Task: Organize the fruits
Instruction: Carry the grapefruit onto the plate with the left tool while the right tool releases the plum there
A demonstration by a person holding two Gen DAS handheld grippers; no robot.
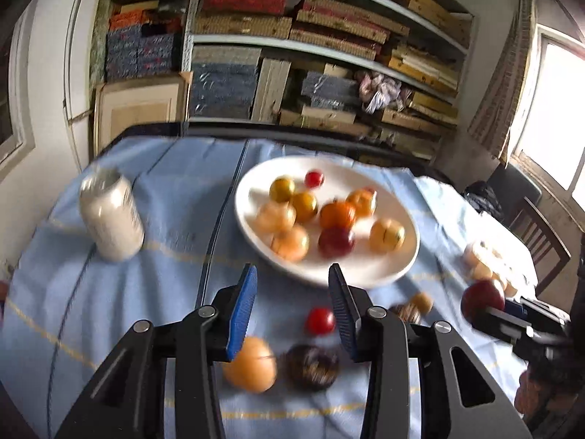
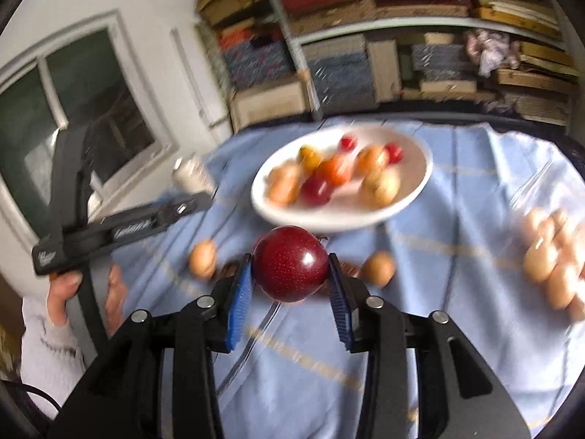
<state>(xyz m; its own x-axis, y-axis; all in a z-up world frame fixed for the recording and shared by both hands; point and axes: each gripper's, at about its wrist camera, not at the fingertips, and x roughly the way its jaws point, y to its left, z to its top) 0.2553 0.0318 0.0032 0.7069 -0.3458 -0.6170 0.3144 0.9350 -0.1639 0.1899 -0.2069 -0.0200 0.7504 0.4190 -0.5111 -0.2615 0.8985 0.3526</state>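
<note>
A white plate (image 1: 365,274) holds several orange, yellow and red fruits on a blue cloth. My left gripper (image 1: 292,283) is open and empty, hovering above the cloth just before the plate. Below it lie an orange fruit (image 1: 250,366), a small red fruit (image 1: 320,322) and a dark round fruit (image 1: 312,366). My right gripper (image 2: 290,274) is shut on a dark red plum (image 2: 290,263), held above the cloth in front of the plate (image 2: 292,216). The plum and the right gripper also show in the left wrist view (image 1: 482,298).
A white can (image 1: 111,216) stands left of the plate. A clear bag of pale round fruits (image 2: 552,256) lies at the right. Small tan fruits (image 2: 203,263) lie on the cloth. Shelves of boxes stand behind the table. A chair (image 1: 541,234) is at the far right.
</note>
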